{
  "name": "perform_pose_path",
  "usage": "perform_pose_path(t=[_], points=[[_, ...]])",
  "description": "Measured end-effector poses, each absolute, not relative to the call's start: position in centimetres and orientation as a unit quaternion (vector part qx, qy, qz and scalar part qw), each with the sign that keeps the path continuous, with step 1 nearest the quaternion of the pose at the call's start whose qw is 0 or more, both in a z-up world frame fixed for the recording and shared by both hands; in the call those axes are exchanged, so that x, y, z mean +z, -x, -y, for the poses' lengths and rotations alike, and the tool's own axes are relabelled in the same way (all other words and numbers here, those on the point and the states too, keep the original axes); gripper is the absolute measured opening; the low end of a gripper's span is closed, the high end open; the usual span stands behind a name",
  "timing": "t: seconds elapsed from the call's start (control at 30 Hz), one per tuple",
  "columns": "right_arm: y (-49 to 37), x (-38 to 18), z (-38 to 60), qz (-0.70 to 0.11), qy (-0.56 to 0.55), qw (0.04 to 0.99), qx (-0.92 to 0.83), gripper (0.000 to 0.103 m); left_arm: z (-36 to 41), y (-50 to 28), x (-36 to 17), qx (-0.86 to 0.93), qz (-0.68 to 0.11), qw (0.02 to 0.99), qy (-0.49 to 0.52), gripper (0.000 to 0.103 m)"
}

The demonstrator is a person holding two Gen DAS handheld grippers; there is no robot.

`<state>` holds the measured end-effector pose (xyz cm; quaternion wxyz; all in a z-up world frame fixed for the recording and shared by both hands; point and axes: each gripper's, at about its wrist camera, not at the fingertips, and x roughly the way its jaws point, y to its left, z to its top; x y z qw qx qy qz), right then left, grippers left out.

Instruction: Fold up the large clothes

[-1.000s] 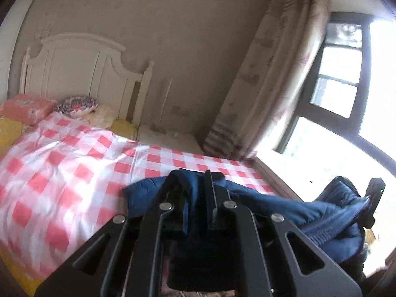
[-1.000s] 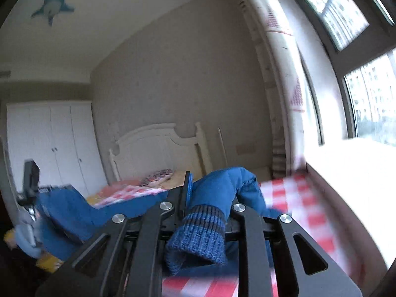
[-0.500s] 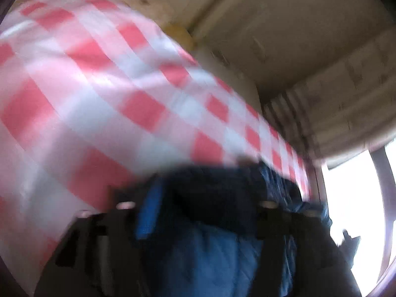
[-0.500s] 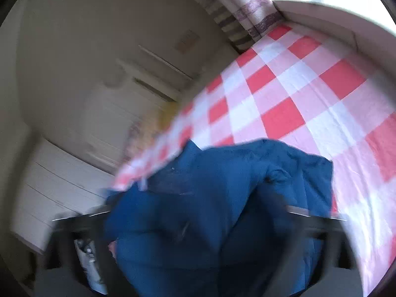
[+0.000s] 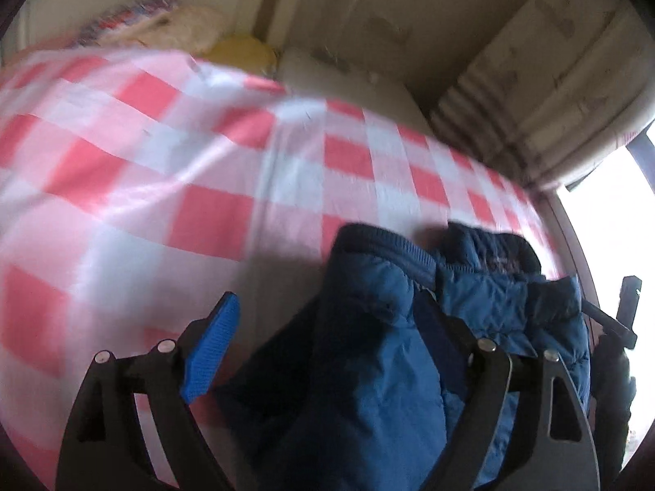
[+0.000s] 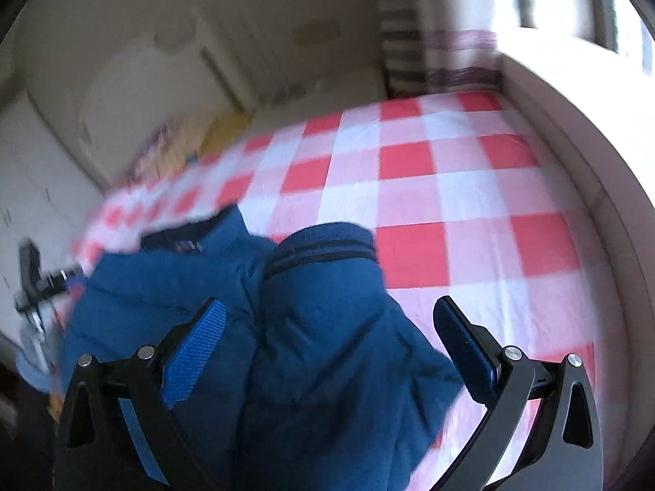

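Bed with red-and-white checked sheet (image 6: 450,188) fills both views; cream wall and white headboard (image 6: 135,94) behind, striped curtain (image 5: 532,94) by bright window. Pillows (blurred) (image 5: 163,28) at head of bed. Blue padded jacket (image 6: 327,347) lies crumpled on sheet at near edge. Left gripper (image 5: 327,343) jaws just been opening, jacket between them, left pad clear of it. Right gripper (image 6: 327,335) spread wide over sleeve, pads not pressing.
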<state>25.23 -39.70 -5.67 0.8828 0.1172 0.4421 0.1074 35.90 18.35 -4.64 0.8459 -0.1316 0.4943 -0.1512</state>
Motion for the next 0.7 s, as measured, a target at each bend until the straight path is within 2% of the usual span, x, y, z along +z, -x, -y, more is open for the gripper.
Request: perform_pose_path(t=[0.03, 0.07, 0.1, 0.13, 0.17, 0.2, 0.23, 0.37, 0.47, 0.57, 0.7], points=[[-26.0, -6.3, 39.2, -0.455, -0.099, 0.879, 0.104, 0.099, -18.0, -36.2, -5.1, -0.155, -0.500, 0.842, 0.130, 0.077], [-26.7, -7.0, 38.8, -0.470, -0.087, 0.872, 0.103, 0.098, -17.4, -36.1, -5.2, -0.158, -0.502, 0.842, 0.121, 0.046], [-26.9, -7.2, 38.7, -0.472, -0.084, 0.871, 0.106, 0.080, -16.9, -35.8, -5.1, -0.164, -0.499, 0.844, 0.111, 0.028], [-26.7, -7.1, 38.5, -0.461, -0.081, 0.876, 0.118, 0.054, -16.6, -35.3, -4.8, -0.160, -0.492, 0.849, 0.107, 0.020], [-25.8, -6.4, 38.0, -0.433, -0.065, 0.891, 0.123, 0.047, -16.5, -34.1, -3.8, -0.145, -0.468, 0.867, 0.096, 0.013], [-25.0, -5.6, 37.6, -0.407, -0.042, 0.905, 0.115, 0.030, -16.3, -33.2, -2.8, -0.139, -0.452, 0.877, 0.087, 0.012], [-23.6, -4.6, 37.0, -0.375, -0.013, 0.920, 0.110, 0.024, -16.1, -32.4, -1.7, -0.136, -0.437, 0.885, 0.081, 0.011], [-19.8, -0.1, 37.1, -0.311, -0.016, 0.944, 0.108, 0.021, -16.0, -30.4, 4.1, -0.142, -0.401, 0.902, 0.077, 0.011], [-19.2, 2.9, 37.0, -0.292, -0.005, 0.951, 0.105, 0.021, -15.1, -31.3, 6.7, -0.119, -0.402, 0.906, 0.054, 0.012], [-20.8, 4.9, 37.3, -0.284, -0.013, 0.954, 0.097, 0.021, -14.3, -33.5, 6.6, -0.088, -0.416, 0.904, 0.043, 0.013], [-25.3, 2.3, 37.0, -0.325, -0.027, 0.943, 0.067, 0.021, -13.8, -37.9, 1.9, -0.054, -0.445, 0.892, 0.060, 0.014]])
